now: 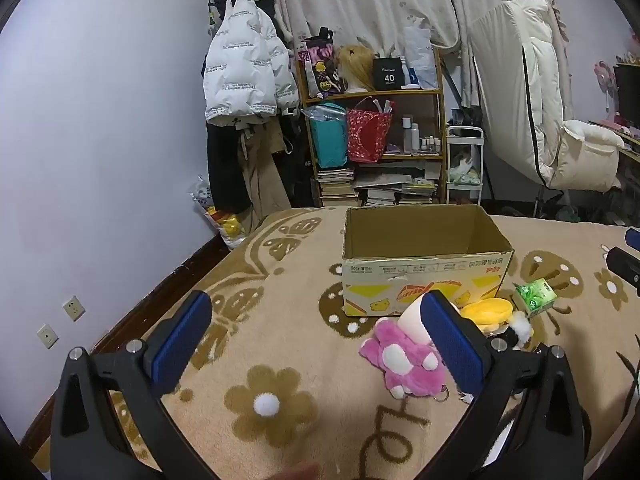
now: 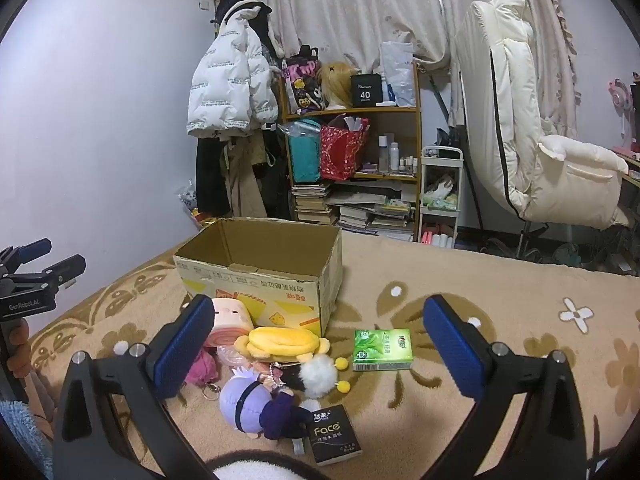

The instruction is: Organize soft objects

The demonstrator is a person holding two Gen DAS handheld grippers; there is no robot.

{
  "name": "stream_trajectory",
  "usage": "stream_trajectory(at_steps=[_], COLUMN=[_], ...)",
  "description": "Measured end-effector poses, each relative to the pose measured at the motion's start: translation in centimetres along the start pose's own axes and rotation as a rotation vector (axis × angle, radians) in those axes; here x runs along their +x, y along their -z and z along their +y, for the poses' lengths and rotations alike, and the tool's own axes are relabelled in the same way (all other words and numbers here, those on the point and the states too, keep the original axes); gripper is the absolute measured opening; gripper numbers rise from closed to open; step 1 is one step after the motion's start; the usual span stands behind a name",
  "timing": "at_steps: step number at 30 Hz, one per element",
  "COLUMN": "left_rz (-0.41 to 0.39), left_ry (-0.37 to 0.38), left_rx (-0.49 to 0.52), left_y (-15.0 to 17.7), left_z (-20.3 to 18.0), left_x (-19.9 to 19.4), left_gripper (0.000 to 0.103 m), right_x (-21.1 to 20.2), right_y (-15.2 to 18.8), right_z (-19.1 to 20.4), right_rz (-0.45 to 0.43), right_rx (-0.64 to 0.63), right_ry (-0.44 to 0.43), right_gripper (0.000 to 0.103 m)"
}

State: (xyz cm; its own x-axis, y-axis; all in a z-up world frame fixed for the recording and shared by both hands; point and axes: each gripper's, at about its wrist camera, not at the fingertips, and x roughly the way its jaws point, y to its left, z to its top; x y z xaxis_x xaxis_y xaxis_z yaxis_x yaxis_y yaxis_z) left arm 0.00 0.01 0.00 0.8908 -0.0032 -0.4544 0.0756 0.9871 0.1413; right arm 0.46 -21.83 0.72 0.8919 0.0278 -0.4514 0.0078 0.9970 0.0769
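The work surface is a bed covered by a tan blanket (image 1: pixel 304 344) patterned with brown flowers and butterflies. Behind it stand a lavender wall, a wooden shelf unit (image 1: pixel 374 96) loaded with bags, bottles and stacked books, a white puffer jacket (image 1: pixel 244 76) hanging beside it, pale curtains and a cream reclining chair (image 2: pixel 532 120).

An open cardboard box (image 1: pixel 424 264) stands upright on the blanket and is empty inside. The soft objects lie in a cluster just in front of it.

Left wrist view: the left hand-held gripper (image 1: pixel 316 344) has its jaws spread wide with nothing between them. A pink plush toy (image 1: pixel 404 364) lies beside its right finger; this view shows it clearly.

Right wrist view: the right hand-held gripper (image 2: pixel 320 344) is likewise spread wide and holds nothing. Only this view shows the pink roll-shaped plush (image 2: pixel 230 318), yellow plush (image 2: pixel 282 342), white pompom (image 2: pixel 318 376), purple-haired doll (image 2: pixel 260 404), green tissue pack (image 2: pixel 382 350) and black tissue pack (image 2: pixel 334 434) in full. The left hand-held gripper appears at the left edge.
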Motion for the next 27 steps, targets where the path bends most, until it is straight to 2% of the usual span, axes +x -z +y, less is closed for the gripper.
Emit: stream_trajectory(at_steps=[11,27], left_rz=[-0.002,0.002], left_ry=[0.001,0.004], left_rx=[0.002,0.013], left_y=[0.89,0.3], left_z=[-0.28,-0.2], left_x=[0.19,-0.01], left_gripper=[0.103,0.103], right_x=[0.14,0.15], right_y=[0.12,0.2], right_z=[0.07,-0.14], right_rz=[0.004,0.007], right_rx=[-0.007,-0.01], right_ry=[0.005,0.005], right_gripper=[0.103,0.103])
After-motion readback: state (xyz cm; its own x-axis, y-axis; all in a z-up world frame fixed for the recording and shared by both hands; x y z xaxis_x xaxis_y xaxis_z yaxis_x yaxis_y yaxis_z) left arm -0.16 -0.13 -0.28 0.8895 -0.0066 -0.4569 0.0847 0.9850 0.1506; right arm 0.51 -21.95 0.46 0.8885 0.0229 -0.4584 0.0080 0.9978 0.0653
